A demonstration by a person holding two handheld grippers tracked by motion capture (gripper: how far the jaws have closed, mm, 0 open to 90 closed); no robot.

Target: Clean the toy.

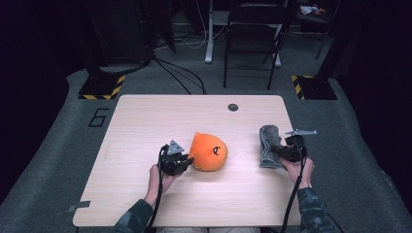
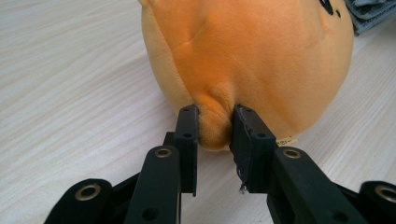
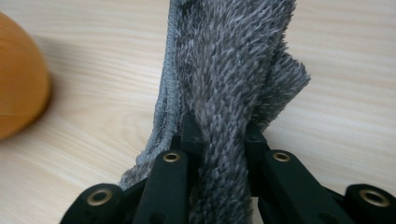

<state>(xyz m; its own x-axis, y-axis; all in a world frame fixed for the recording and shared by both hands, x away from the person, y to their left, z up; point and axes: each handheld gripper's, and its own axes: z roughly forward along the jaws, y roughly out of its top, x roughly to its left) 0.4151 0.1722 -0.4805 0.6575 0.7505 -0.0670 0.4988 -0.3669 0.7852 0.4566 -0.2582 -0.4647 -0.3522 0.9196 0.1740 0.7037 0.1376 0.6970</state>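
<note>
An orange plush toy (image 1: 209, 151) with a black stitched face lies near the middle of the wooden table (image 1: 145, 121). My left gripper (image 1: 187, 160) is at its left side, shut on a pinched fold of the orange plush toy (image 2: 243, 56); in the left gripper view the two pads squeeze the fabric between them. A folded grey fluffy cloth (image 1: 269, 145) lies at the table's right side. My right gripper (image 1: 282, 151) is shut on the near edge of the grey cloth (image 3: 229, 70), whose pile bulges up between the jaws. The toy's orange side (image 3: 18, 84) shows at the left in the right gripper view.
A small dark round hole (image 1: 233, 107) sits near the table's far edge. Beyond the table stand a black folding chair (image 1: 252, 34) and stands with yellow-black striped bases (image 1: 103, 87). Bare wood stretches along the table's left part and front.
</note>
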